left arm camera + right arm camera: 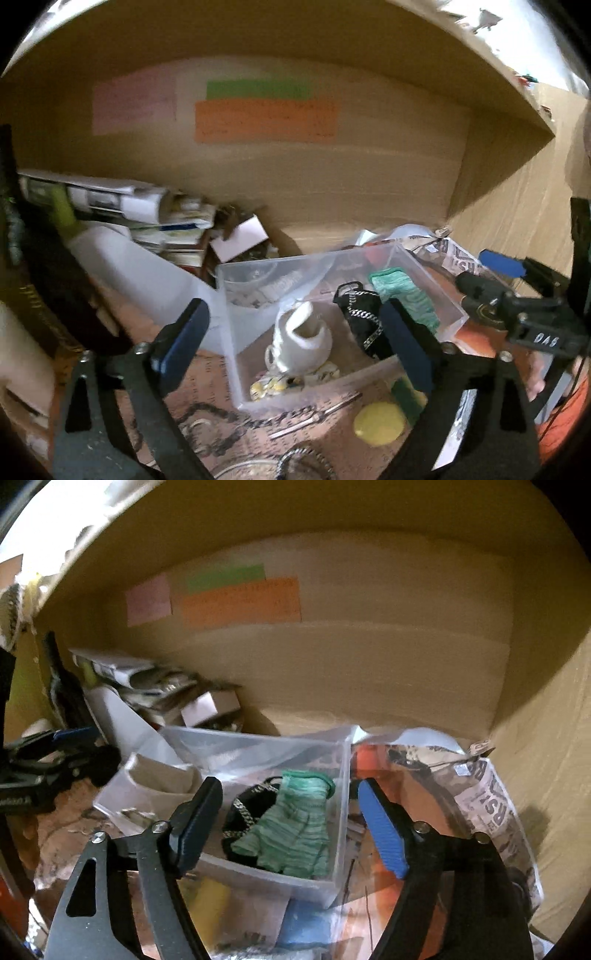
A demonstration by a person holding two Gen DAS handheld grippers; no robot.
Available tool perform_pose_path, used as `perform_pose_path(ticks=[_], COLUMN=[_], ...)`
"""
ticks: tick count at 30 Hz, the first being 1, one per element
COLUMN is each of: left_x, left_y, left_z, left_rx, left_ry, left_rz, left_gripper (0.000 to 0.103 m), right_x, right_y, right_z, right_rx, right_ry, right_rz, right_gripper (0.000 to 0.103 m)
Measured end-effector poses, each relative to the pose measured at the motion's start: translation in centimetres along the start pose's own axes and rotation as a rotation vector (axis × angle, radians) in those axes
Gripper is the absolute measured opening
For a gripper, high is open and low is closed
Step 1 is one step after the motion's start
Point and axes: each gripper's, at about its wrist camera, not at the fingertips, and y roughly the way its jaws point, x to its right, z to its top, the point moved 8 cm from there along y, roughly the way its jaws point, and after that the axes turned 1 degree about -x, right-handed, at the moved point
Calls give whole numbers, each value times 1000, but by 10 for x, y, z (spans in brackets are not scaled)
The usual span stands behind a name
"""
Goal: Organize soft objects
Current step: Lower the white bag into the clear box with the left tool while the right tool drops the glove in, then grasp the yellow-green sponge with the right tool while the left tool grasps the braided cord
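Inside a wooden shelf compartment, a clear rectangular plastic box (428, 266) is seen standing on a cluttered, patterned surface, with both handheld grippers held just in front of it. From the left wrist view, the left gripper (295, 339) is shown with its two blue-padded fingers spread wide apart and nothing between them; framed by the fingers, a white fabric item with a rolled opening (301, 339) is seen lying in the box, beside a black pouch with a silver chain (360, 314) and a green knitted glove (404, 299) along the right-hand wall. The right gripper (495, 269) is visible at that view's right edge. From the right wrist view, the right gripper (291, 823) is likewise shown with its fingers apart and empty, and the green glove (295, 830) is seen resting inside the box (343, 775), partly over the black pouch (240, 819). Orange, green and pink paper notes (266, 120) are fixed to the back panel. A stack of papers and booklets (155, 214) is piled at the left, and a crumpled printed newspaper (487, 801) lies at the right of the box. A round yellow object (378, 422) and a loose metal chain (229, 421) are seen on the surface in front of the box.
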Motion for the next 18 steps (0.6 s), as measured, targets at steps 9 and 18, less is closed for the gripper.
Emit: perform_pose_path(ticks=[9,18], left_x=[-15,-26], left_y=[-11,-1], left_z=[-56,-116], left_rx=[-92,-224], left_ry=[25,10], left_rz=[46,62], left_gripper=[101,101], right_x=[-19,-48], right_y=[-27,-17], right_z=[-22,-69], right_rx=[10,-113], right_ry=[2,3], right_rz=[60,126], right_gripper=[83,83])
